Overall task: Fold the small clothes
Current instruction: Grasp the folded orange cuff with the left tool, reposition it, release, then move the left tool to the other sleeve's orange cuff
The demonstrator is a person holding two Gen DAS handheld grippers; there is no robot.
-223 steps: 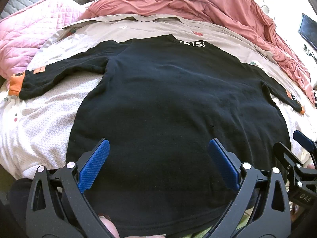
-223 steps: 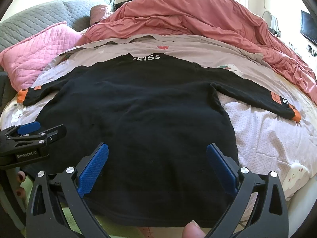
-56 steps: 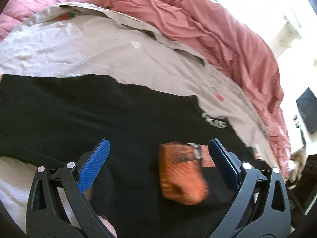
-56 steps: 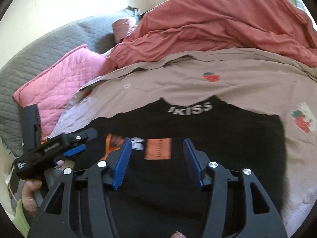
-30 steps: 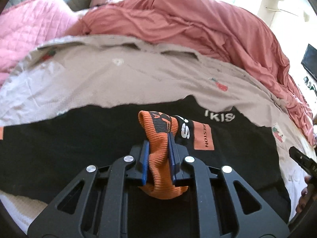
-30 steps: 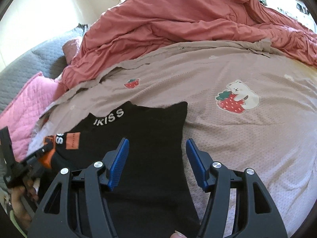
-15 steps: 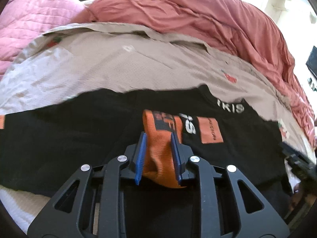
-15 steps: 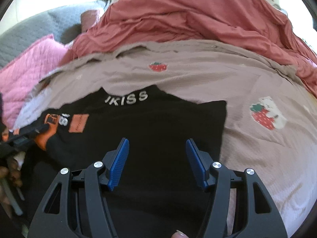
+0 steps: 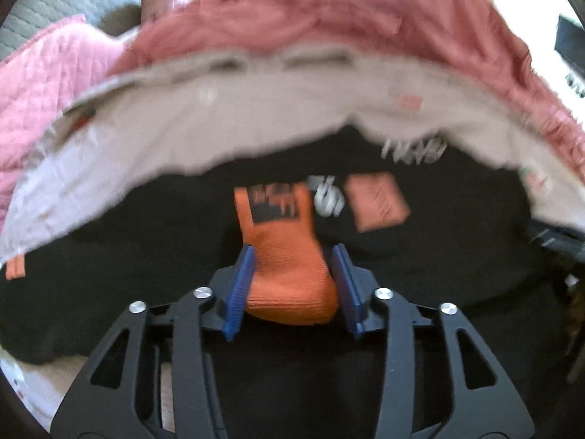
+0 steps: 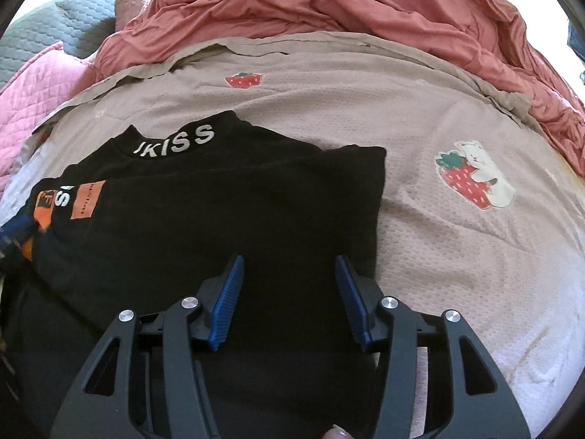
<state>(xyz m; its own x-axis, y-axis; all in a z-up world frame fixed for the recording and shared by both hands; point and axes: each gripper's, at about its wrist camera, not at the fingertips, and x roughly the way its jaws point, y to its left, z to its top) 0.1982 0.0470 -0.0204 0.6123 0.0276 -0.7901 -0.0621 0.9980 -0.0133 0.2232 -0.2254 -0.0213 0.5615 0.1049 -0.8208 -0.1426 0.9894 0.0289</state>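
Observation:
A black long-sleeved top (image 10: 226, 212) with white "IKISS" letters at the collar lies on the bed, its right sleeve folded in across the body. The sleeve's orange cuff (image 9: 289, 267) lies on the black cloth between my left gripper's blue pads. My left gripper (image 9: 292, 289) is open, jaws apart on either side of the cuff; this view is blurred. My right gripper (image 10: 289, 296) is open and empty just above the folded right edge of the top. The left gripper's tip (image 10: 16, 228) shows at the left edge of the right wrist view.
The bed has a beige sheet (image 10: 420, 226) with strawberry prints. A crumpled red duvet (image 10: 347, 3) lies at the back. A pink quilted pillow (image 9: 44, 84) and a grey quilt (image 10: 47, 25) lie at the back left.
My left gripper, shut on the orange cuff a second ago, has opened and the cuff now lies loose on the top. My right gripper has swung back over the folded edge.

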